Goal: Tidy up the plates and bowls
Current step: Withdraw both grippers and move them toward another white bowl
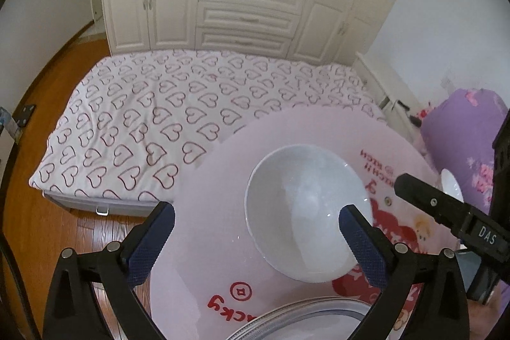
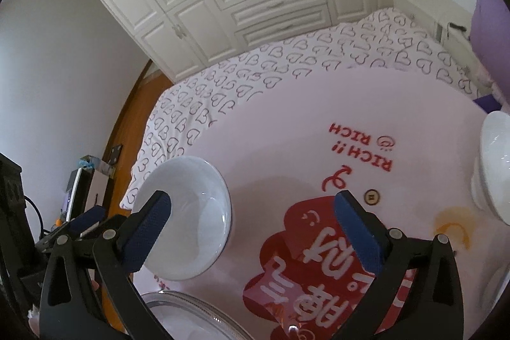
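Bowl (image 1: 306,212) on the table (image 1: 216,212), just beyond the plate (image 1: 306,321). Left gripper (image 1: 256,228) wide, empty, bowl right of its centreline, touching nothing. Right gripper (image 2: 251,222) wide too, bowl (image 2: 185,219) by its left finger. Left nearer, probably.

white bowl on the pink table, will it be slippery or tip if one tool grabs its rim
The white bowl looks glazed and glossy, so it is probably slippery and hard, likely fragile if dropped. Its deep rounded sides suggest it may rock or tilt when gripped on one rim. The pink table looks smooth, so a push would likely slide it.
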Tool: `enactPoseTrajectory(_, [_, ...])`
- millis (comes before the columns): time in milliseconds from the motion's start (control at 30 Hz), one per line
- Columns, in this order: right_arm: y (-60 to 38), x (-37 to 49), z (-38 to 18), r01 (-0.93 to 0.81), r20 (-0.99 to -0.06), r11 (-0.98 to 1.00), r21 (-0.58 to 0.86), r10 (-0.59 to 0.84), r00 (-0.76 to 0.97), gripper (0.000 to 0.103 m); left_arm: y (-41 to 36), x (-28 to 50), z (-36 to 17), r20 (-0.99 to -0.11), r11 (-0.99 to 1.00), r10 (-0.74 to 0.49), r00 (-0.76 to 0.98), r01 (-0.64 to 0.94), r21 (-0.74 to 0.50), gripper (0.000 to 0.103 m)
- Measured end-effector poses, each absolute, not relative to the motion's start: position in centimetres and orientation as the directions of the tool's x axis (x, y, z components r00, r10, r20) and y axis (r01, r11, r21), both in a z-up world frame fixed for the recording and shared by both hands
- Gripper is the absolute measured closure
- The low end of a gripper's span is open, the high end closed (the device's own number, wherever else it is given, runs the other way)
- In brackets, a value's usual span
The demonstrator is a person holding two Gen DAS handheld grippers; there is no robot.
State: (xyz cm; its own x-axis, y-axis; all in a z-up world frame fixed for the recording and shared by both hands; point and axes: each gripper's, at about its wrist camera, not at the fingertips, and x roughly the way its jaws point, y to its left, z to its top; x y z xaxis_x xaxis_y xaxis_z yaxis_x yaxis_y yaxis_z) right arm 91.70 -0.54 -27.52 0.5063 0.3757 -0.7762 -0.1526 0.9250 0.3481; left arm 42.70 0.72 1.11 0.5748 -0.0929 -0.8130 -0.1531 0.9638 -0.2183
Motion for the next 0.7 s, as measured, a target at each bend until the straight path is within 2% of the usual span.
enactPoseTrajectory(267, [-1.7, 89.4, -24.7, -0.161, -0.731, 0.929, 0.335, 0.363, 0.578, 0.000, -0.3, 38.4, 3.5, -0.765, 0.971, -0.068, 0.640, -0.133, -0.198, 0.001])
enactPoseTrajectory(700, [-5.2, 84.3, -20.8, -0.123, -0.652, 0.958, 0.258, 0.267, 0.709, 0.000, -2.1, 32.3, 6.7, -0.690, 0.978, -0.071, 0.720, -0.086, -0.191, 0.001])
